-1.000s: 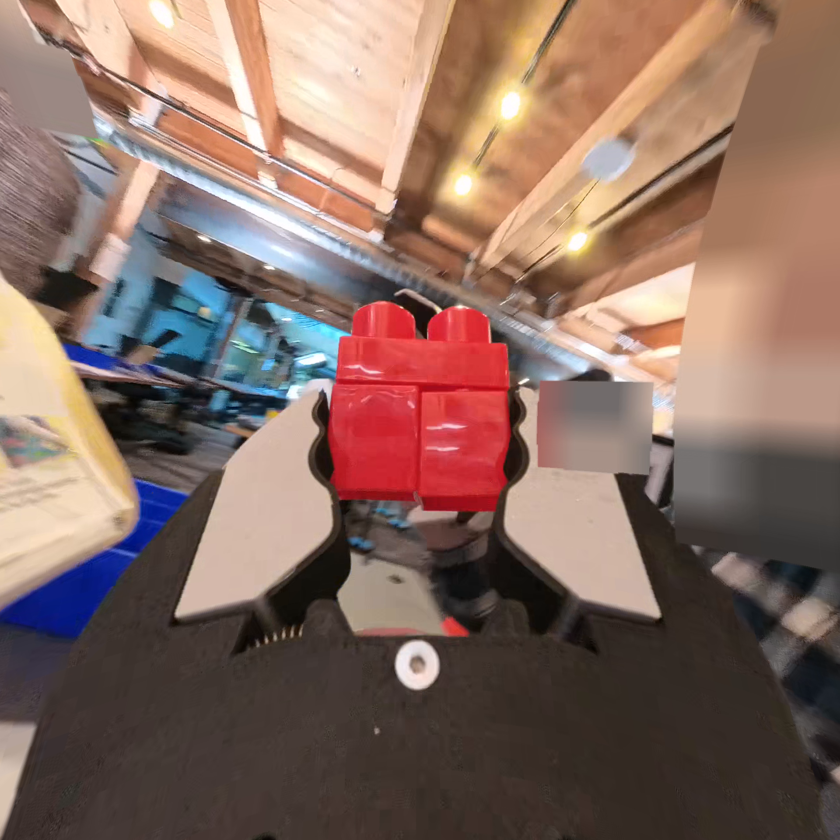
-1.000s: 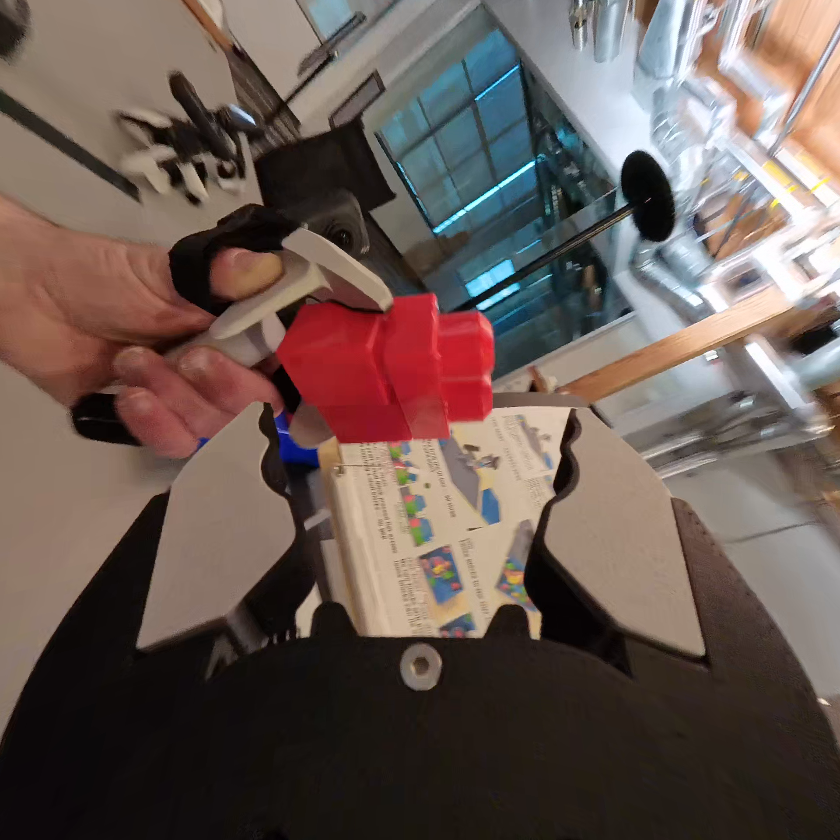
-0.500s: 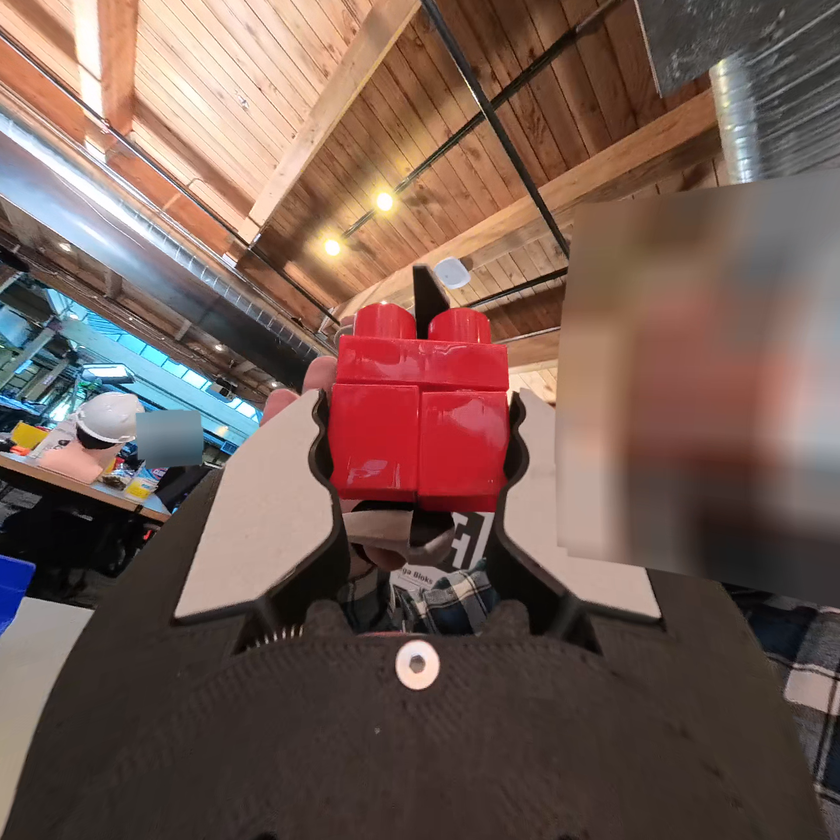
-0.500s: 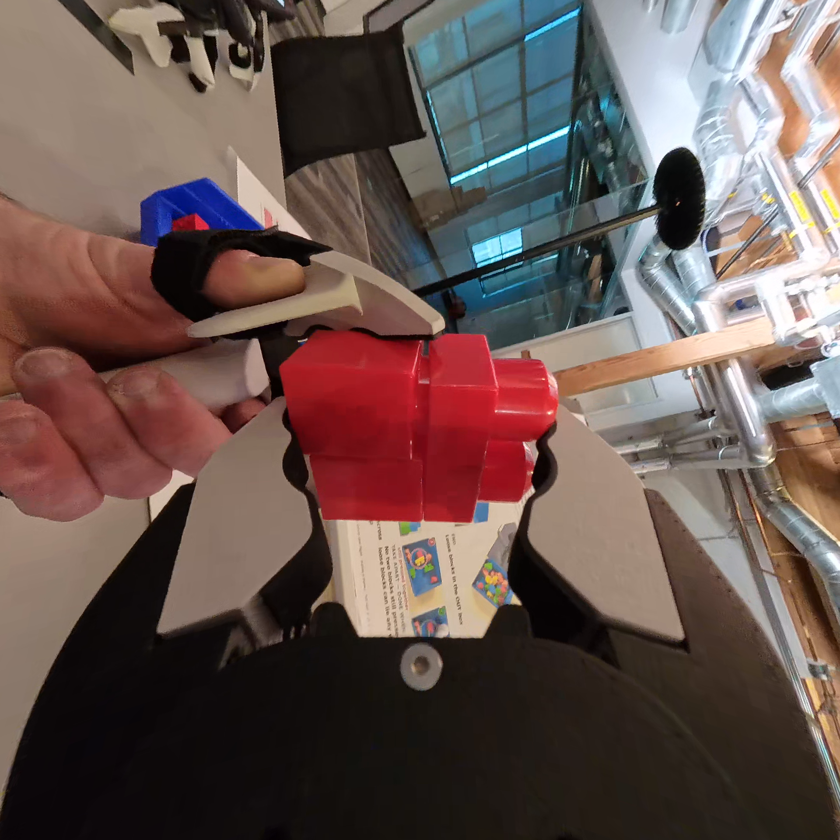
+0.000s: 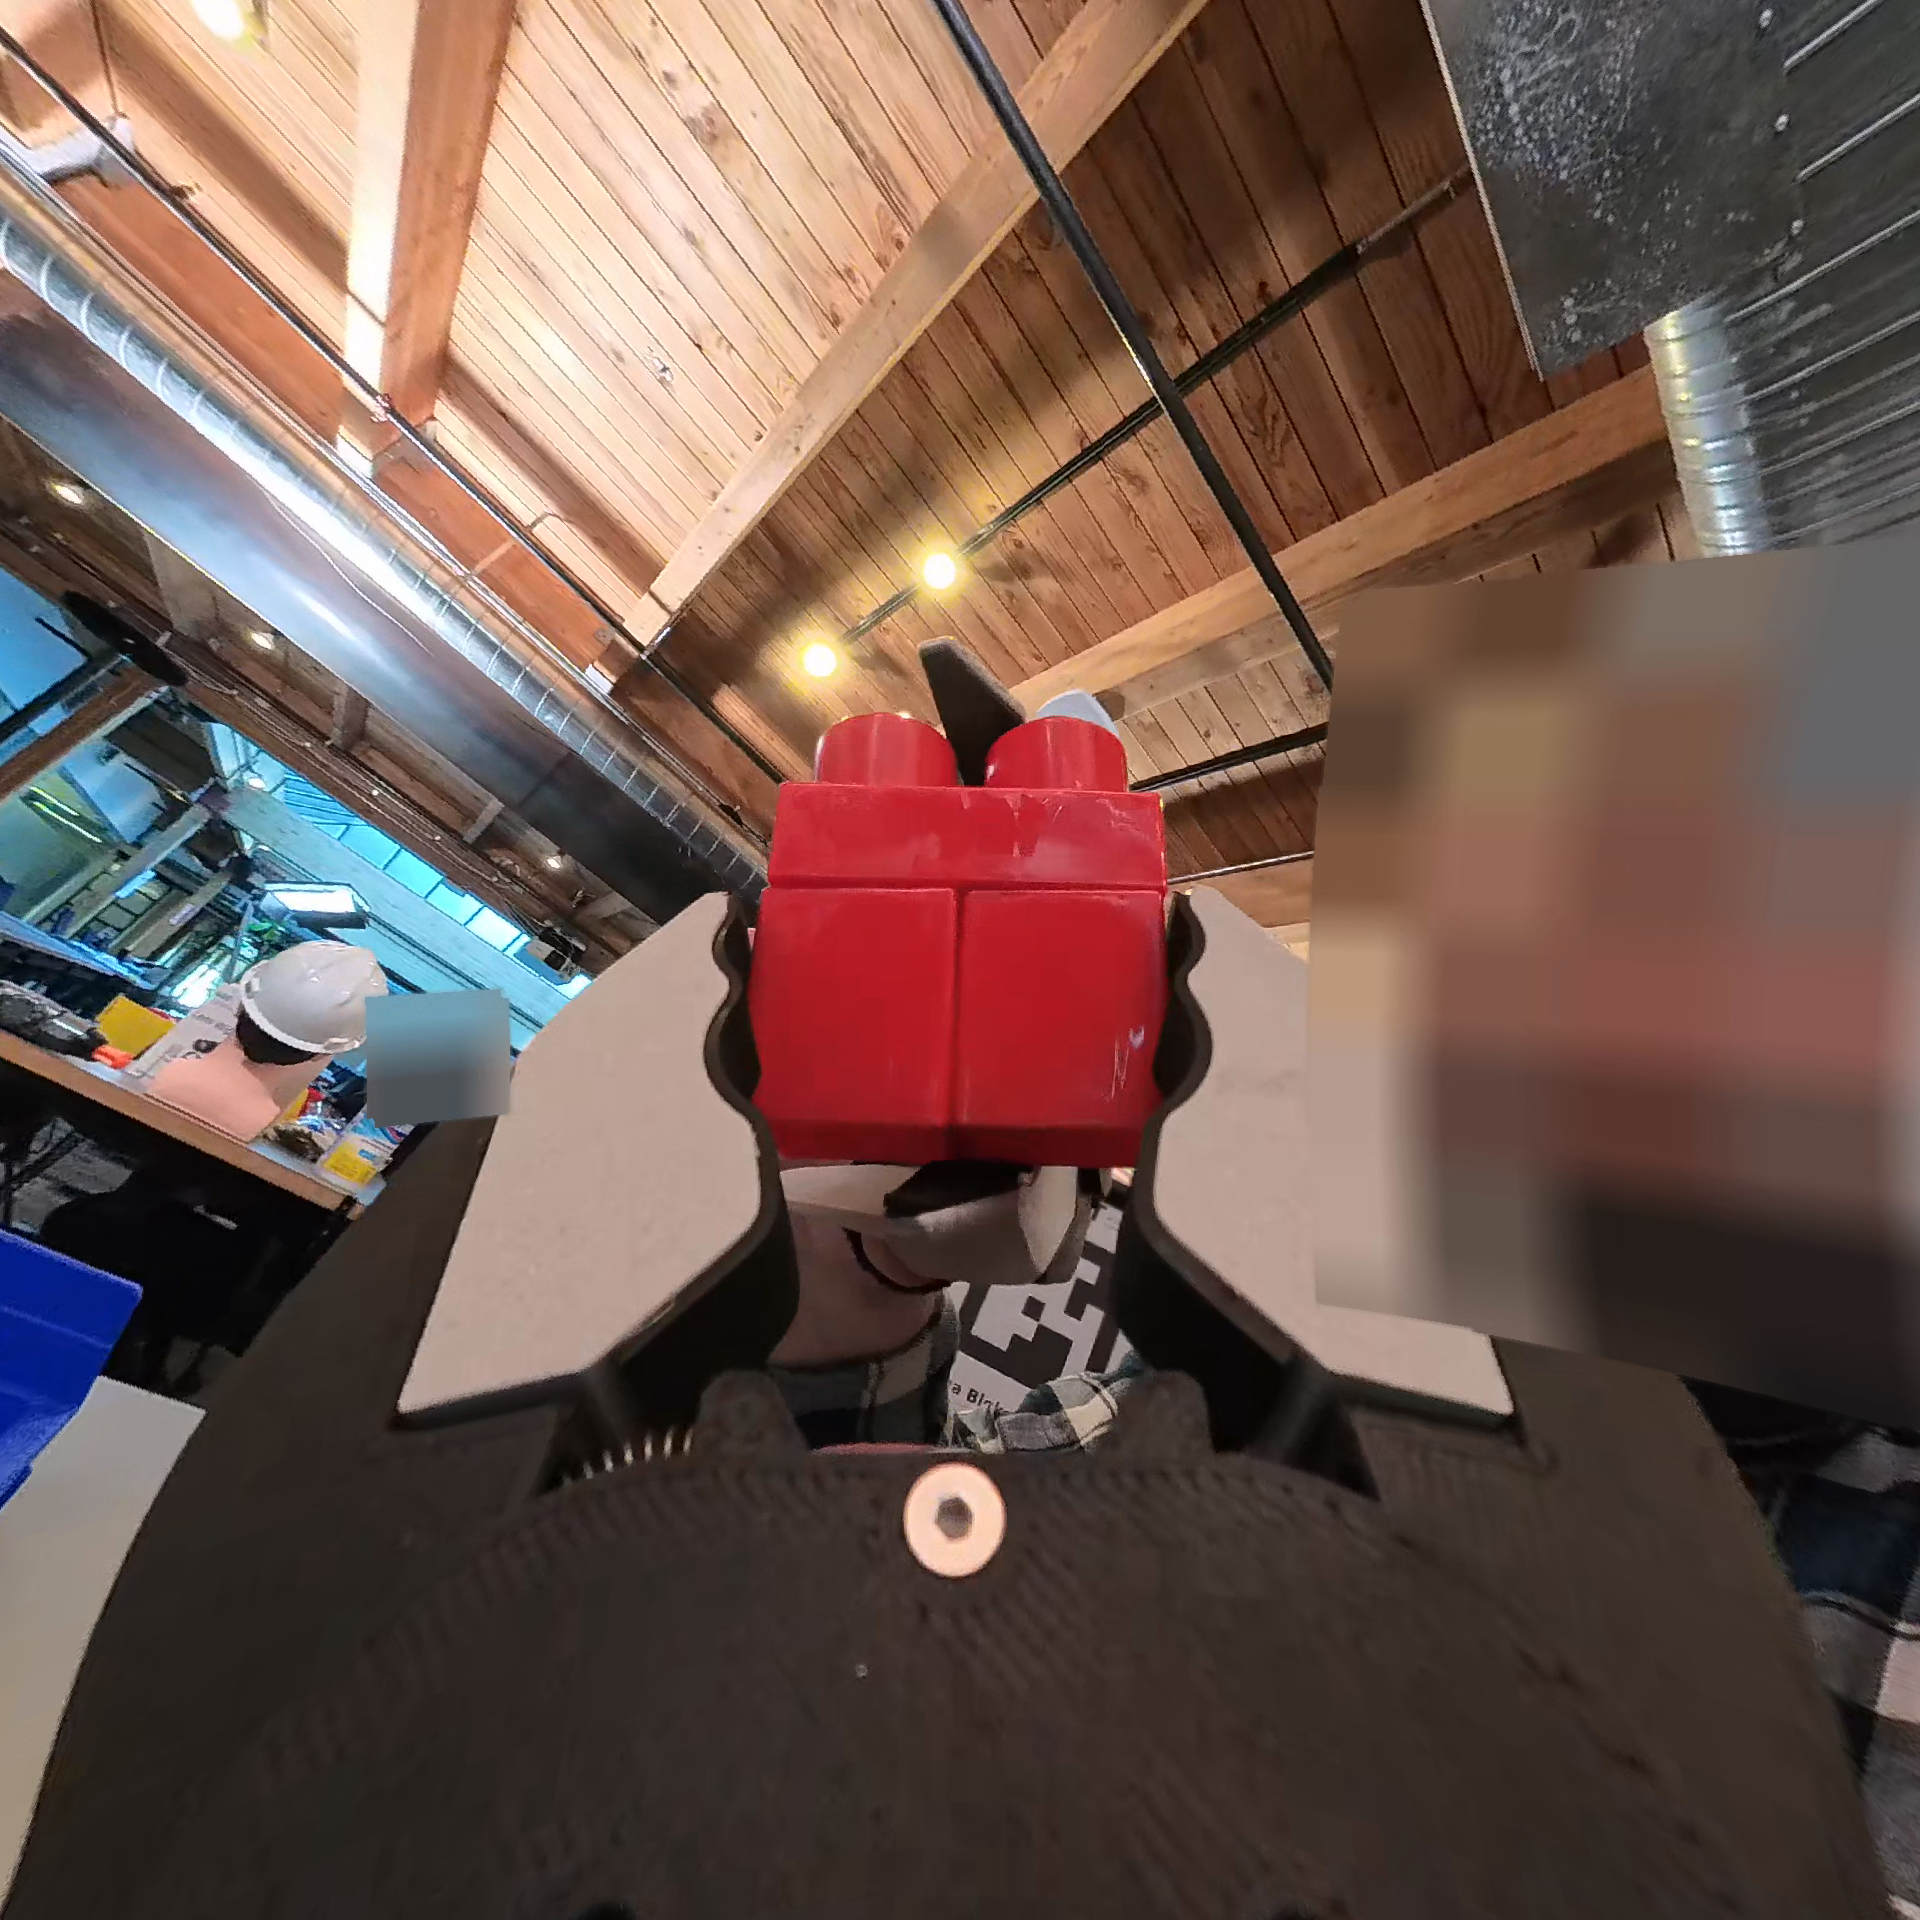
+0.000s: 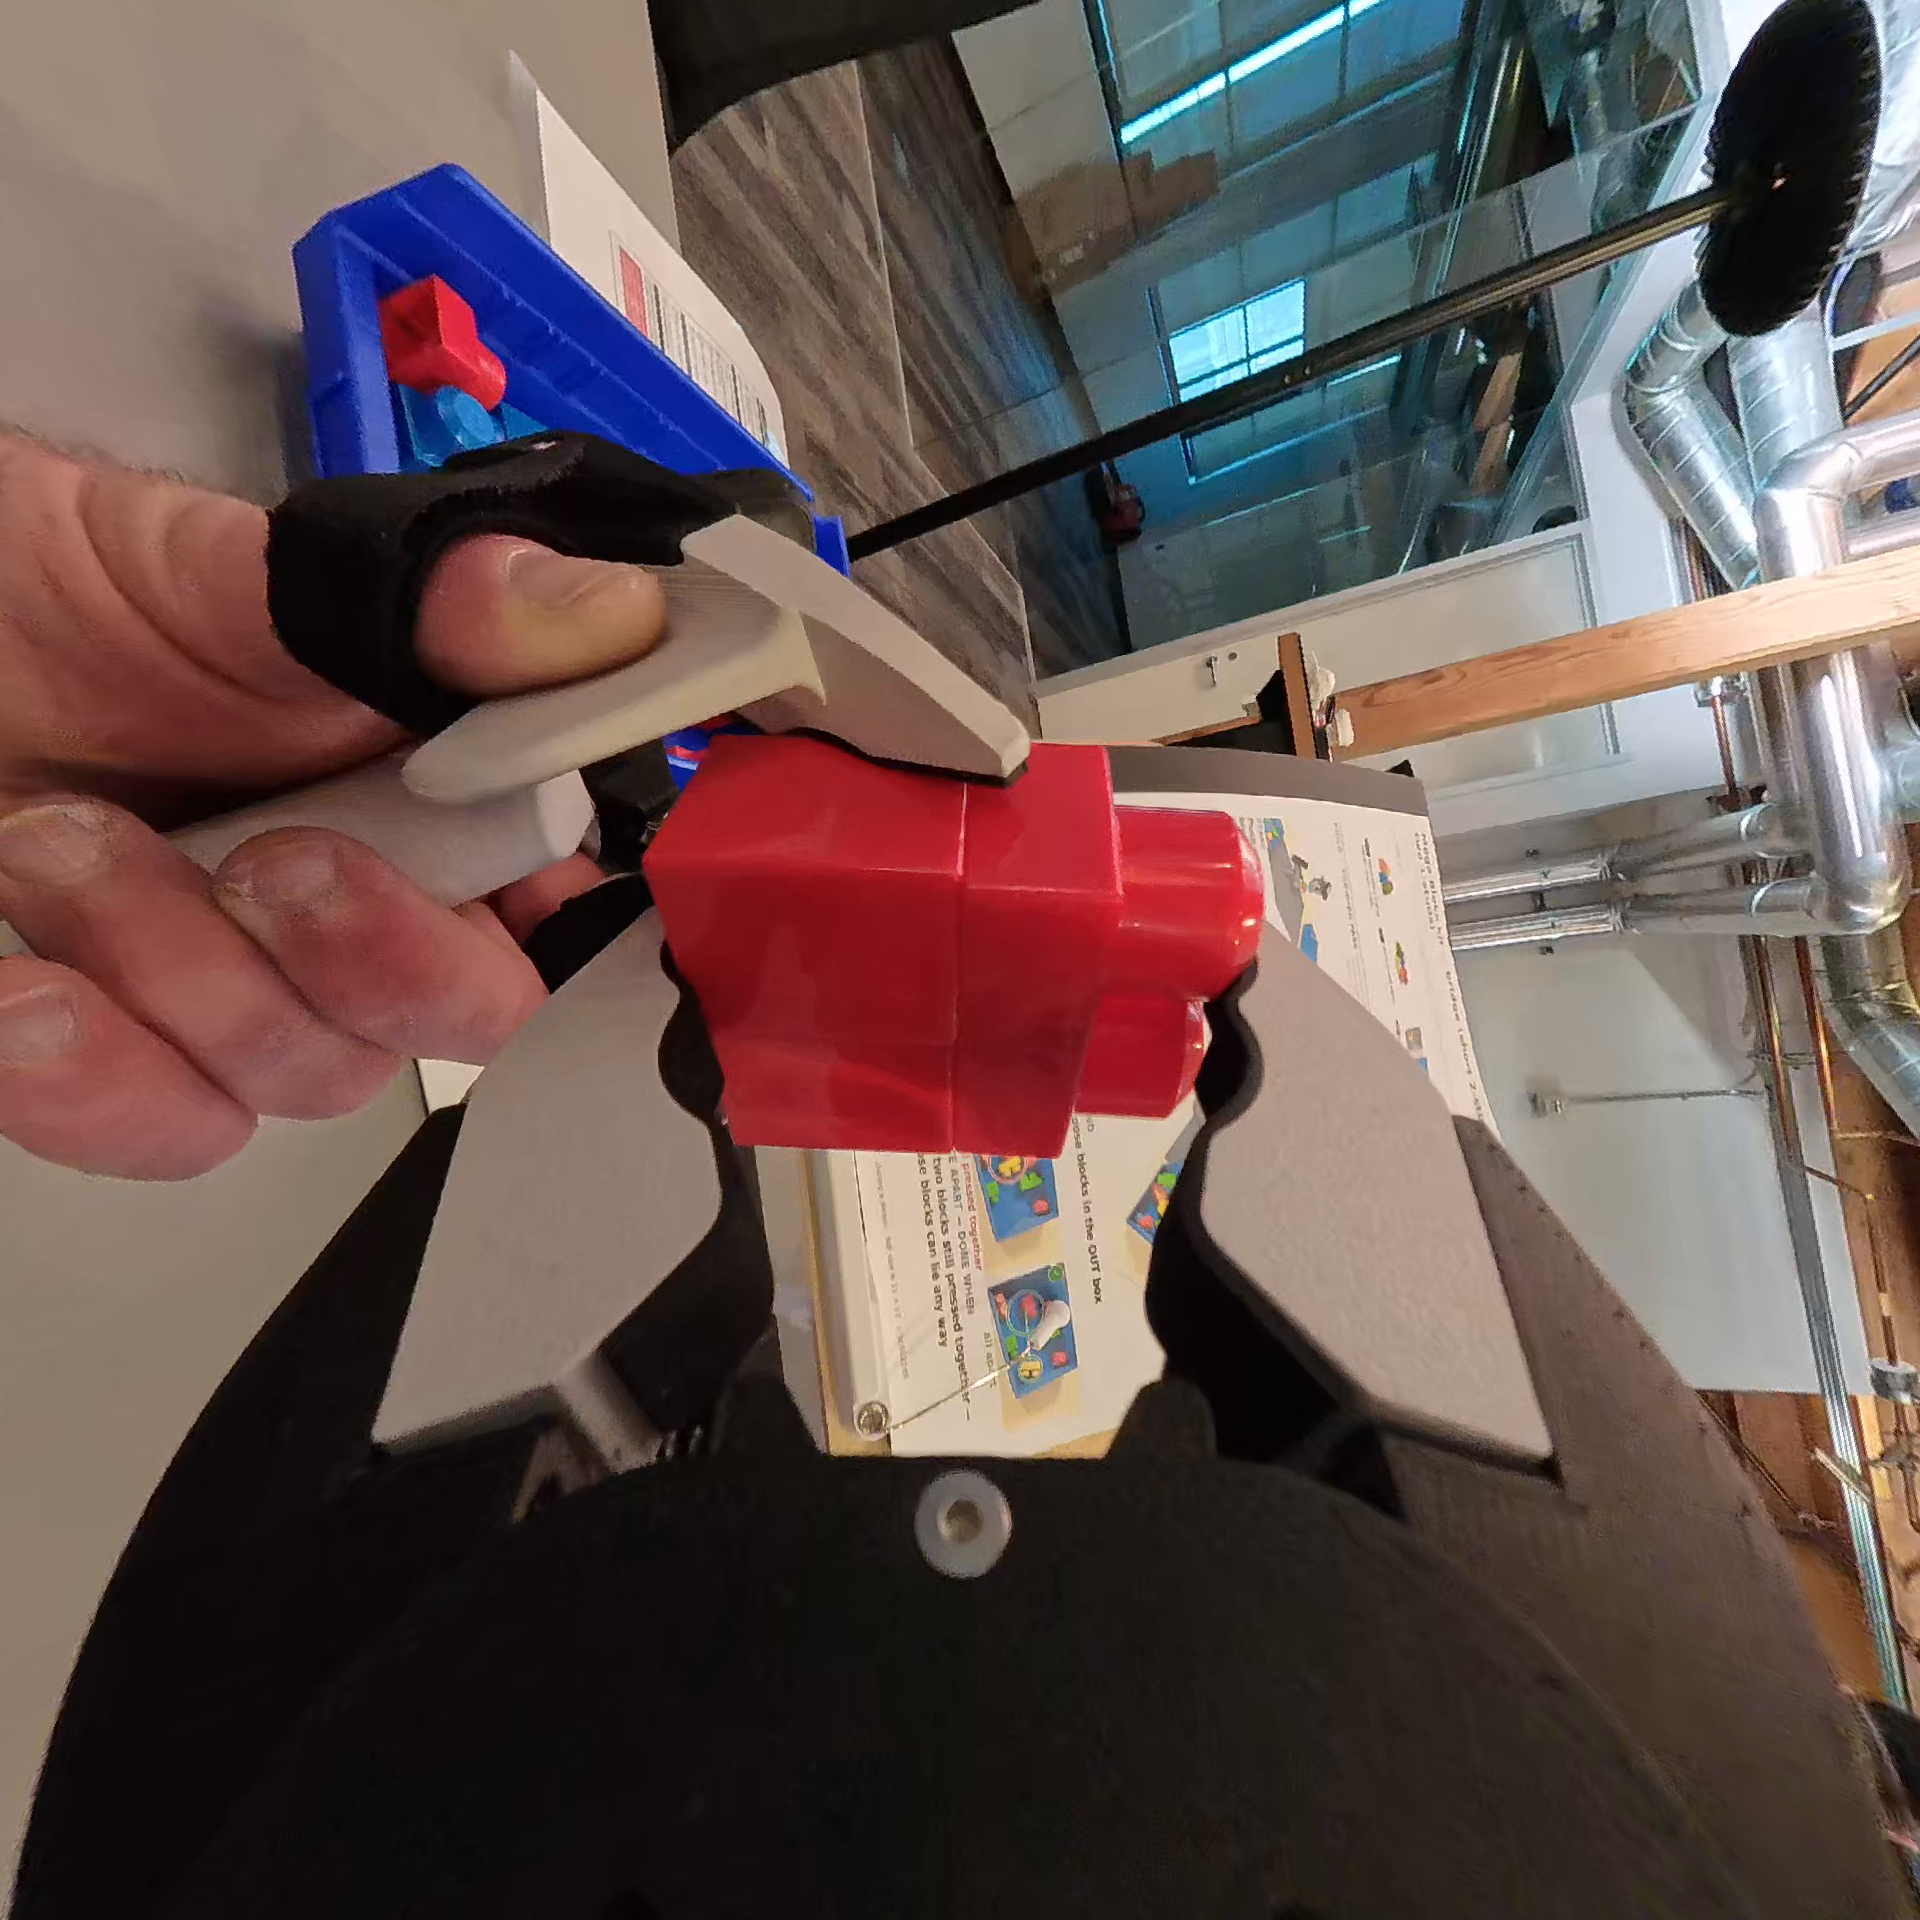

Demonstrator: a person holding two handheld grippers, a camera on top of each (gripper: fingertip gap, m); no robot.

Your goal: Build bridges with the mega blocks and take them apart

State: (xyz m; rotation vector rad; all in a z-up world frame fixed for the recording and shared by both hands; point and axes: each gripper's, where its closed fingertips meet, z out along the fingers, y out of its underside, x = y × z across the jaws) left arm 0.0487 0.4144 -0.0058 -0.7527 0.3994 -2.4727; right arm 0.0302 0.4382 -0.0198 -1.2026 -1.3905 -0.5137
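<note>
The pale grey surface fills the left and far side of the right wrist view, with a printed instruction sheet lying on it behind the blocks. A blue plastic bin sits on the far left of that surface and holds a loose red block and something light blue beneath it.

A person's hand comes in from the left, wrapped around the left tool's handle with the forefinger through a black strap.

The left tool points up toward a wooden plank ceiling and pinches the red mega block bridge: its two fingers press against the outer sides of the two lower blocks, which stand side by side, with a wider two-stud red block capping them on the far end.

The right tool is spread around the same bridge from another side. Its left finger lies against the bottom ends of the lower blocks and its right finger sits at the studs; whether either is pressing cannot be told. In this view one grey finger of the left tool lies flat on the bridge's upper face, its tip at the seam between the blocks.
</note>
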